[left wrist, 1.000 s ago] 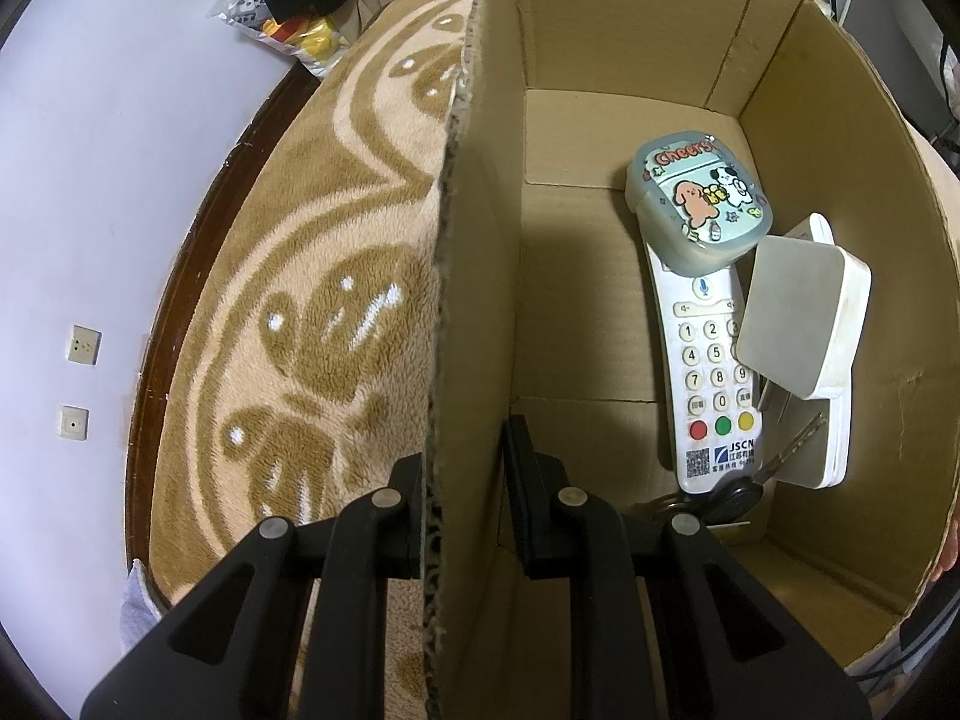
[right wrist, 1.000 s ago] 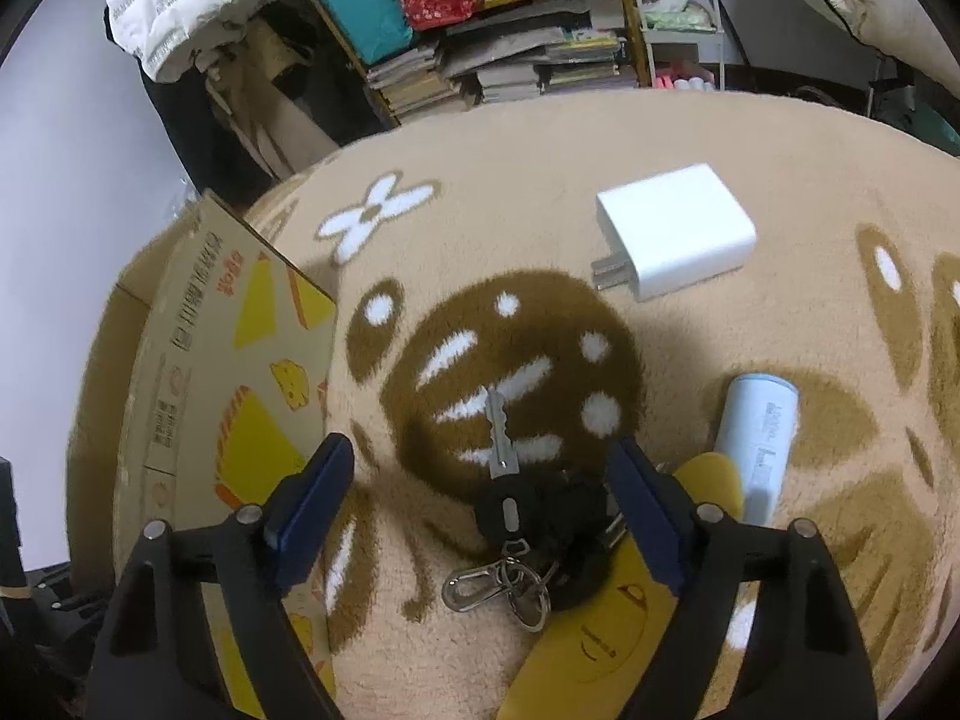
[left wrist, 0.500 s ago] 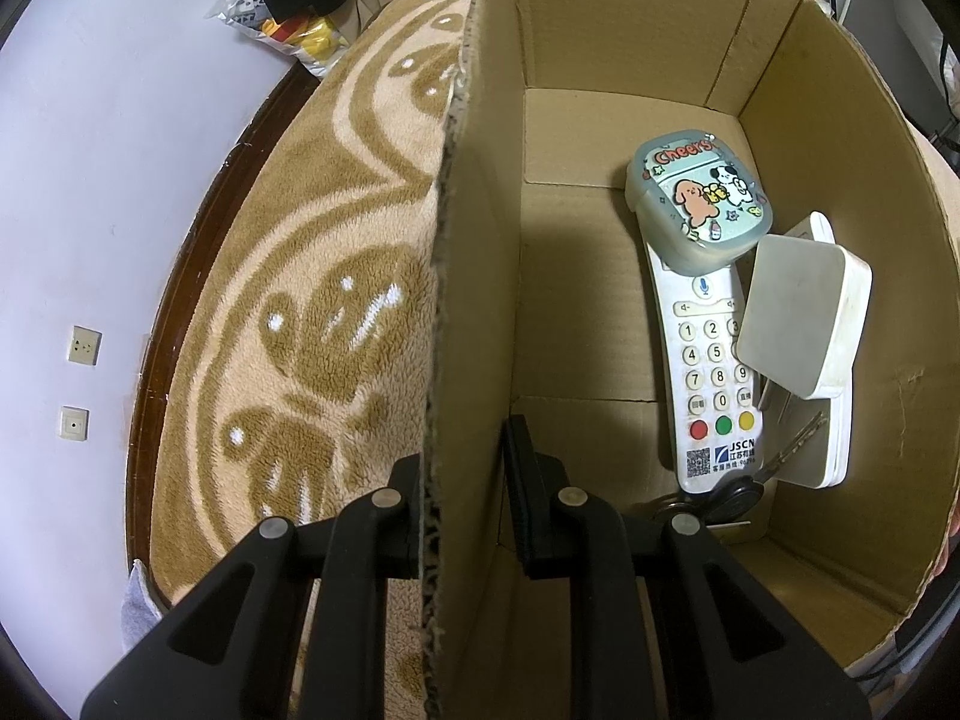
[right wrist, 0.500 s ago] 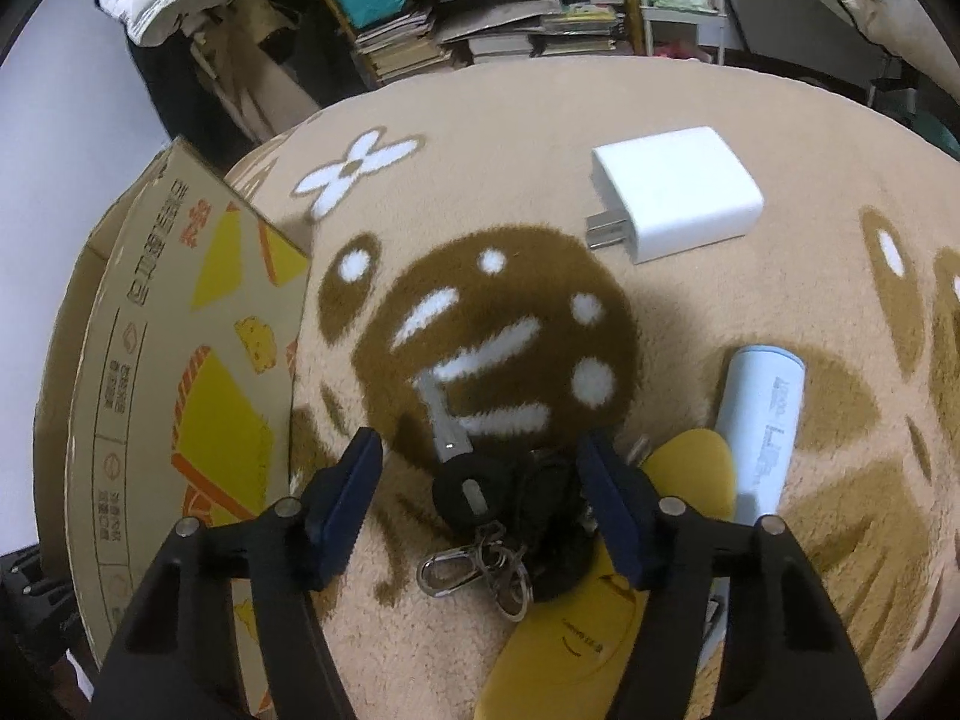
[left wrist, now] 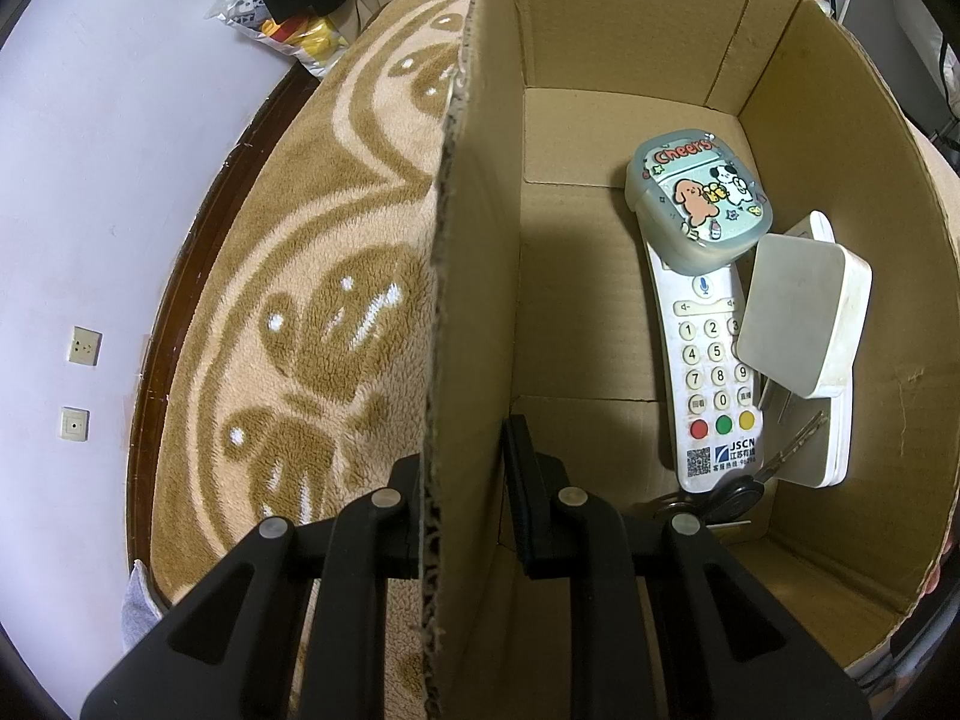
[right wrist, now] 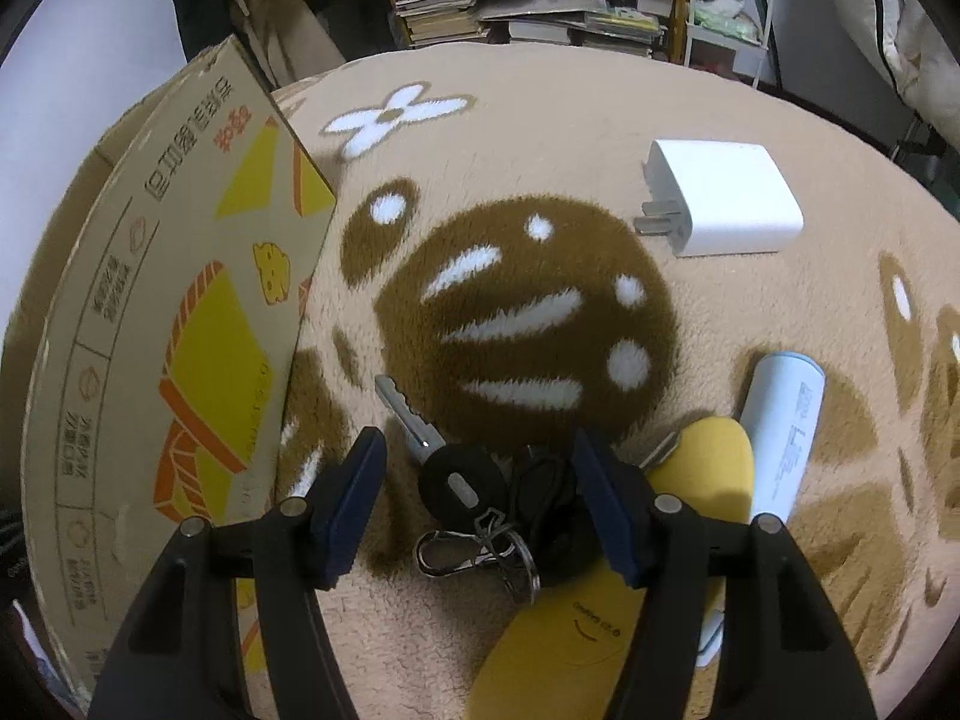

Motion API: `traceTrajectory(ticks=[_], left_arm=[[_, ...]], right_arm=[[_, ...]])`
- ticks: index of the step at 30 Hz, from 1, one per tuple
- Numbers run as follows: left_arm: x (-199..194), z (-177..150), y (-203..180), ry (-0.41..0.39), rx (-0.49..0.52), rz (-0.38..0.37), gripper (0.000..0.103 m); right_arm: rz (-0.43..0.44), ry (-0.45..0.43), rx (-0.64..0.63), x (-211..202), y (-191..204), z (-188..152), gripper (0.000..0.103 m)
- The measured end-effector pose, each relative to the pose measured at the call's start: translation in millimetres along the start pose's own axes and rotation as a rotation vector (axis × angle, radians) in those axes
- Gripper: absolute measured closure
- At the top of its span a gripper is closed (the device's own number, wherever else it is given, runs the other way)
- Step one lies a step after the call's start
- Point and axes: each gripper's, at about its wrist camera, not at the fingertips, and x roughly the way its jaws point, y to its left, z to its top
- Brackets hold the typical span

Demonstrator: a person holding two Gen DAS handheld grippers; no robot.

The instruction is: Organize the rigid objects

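My left gripper (left wrist: 465, 498) is clamped on the near wall of the cardboard box (left wrist: 840, 138), one finger outside over the rug and the other inside, the raw corrugated edge rising between them. Inside the box lie a white remote control (left wrist: 711, 384) with number keys and red, green and yellow buttons, a pale green case (left wrist: 696, 204) printed with cartoon dogs resting across the remote's top end, and a white charger (left wrist: 804, 312) leaning over its right side. A second white remote (left wrist: 837, 438) sits under the charger, and a dark-headed key (left wrist: 744, 489) lies at the near end of the remotes.

My right gripper (right wrist: 480, 498) hangs over the beige and brown rug (right wrist: 540, 138), its blue-padded jaws apart and straddling a bunch of keys (right wrist: 474, 480): a silver blade pointing up-left, a round black head, a black fob, a ring and a metal clip. The pads do not press on the bunch. Touching it on the right is a yellow oblong case (right wrist: 600, 618), with a pale blue tube (right wrist: 780, 426) just beside that. A white plug adapter (right wrist: 720, 198) lies well apart, farther up the rug. The box's printed outer side (right wrist: 180, 324) stands at the left.
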Motion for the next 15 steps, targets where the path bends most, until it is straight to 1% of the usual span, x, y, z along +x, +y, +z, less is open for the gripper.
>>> traceTrajectory(ticks=[7,11,12,14,15], left_arm=[[0,-1,-1,0.001,0.003,0.003,0.085],[0,-1,-1,0.001,0.003,0.003,0.085],[0,-1,-1,0.001,0.002,0.003,0.085],[0,-1,0,0.002,0.001,0.001,0.085],[0,-1,-1,0.002,0.001,0.001,0.085]], right_arm=[[-0.041,0.002,-0.05,3,7,-4,0.034],[-0.125,0.01,-0.117,6,20,-9,0.034],[-0.139,0.011,-0.13,6,23,-10,0.035],[-0.162,0.015,-0.157,5,26,-13,0.041],[-0.174,0.013,-0.17,5,27,-13,0.046]])
